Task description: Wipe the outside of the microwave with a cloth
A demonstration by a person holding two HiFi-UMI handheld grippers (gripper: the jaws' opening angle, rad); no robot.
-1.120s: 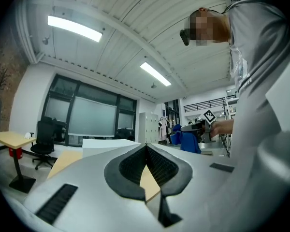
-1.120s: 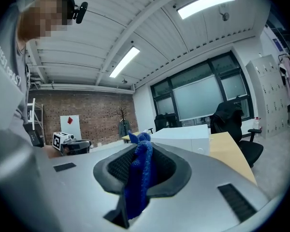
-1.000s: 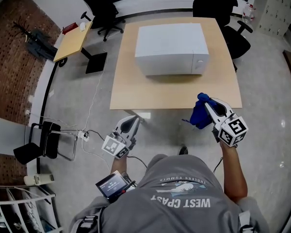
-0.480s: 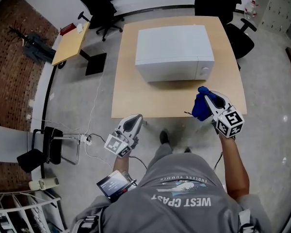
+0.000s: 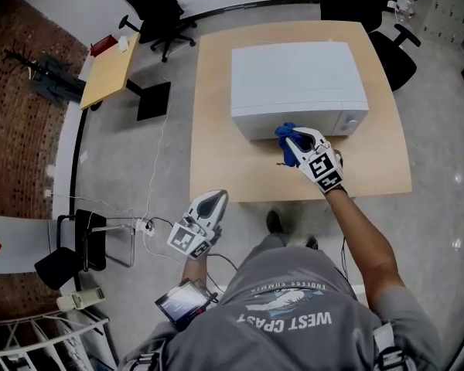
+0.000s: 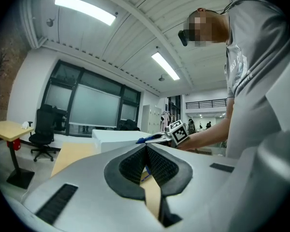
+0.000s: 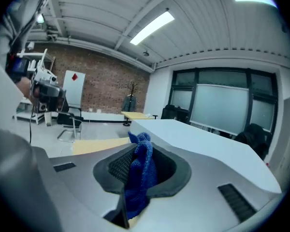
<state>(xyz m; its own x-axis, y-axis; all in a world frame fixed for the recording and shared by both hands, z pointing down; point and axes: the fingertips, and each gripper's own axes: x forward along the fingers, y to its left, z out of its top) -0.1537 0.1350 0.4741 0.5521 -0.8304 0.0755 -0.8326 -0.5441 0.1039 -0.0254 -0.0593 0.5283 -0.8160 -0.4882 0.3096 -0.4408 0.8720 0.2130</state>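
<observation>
The step in hand is judged to be the approach for a wipe of the front. The blue cloth [image 5: 285,135] is pinched in the right tool [image 5: 294,142], whose jaws are closed on its fold. It is held just in front of the white microwave [image 5: 298,76], near the left part of the front face. The microwave stands toward the far side of the tabletop [image 5: 216,165]. Whether the cloth already touches the front cannot be told. The left tool [image 5: 217,196] is held off the near edge of the tabletop, well apart from the microwave, with its jaws pressed together on nothing.

For the next move, the cloth would need to be pressed flat on the front face and drawn across it, with the tool's hard tips kept off the surface.

Only in the head view is the whole layout given: microwave, both tools and bare wood. In the right gripper view the grip is shown closely, with the cloth bunched between the pads and standing above them, and the microwave's white body running off to the right. In the left gripper view the shut, empty jaws are confirmed, and the right tool with the cloth is seen from the side.
</observation>
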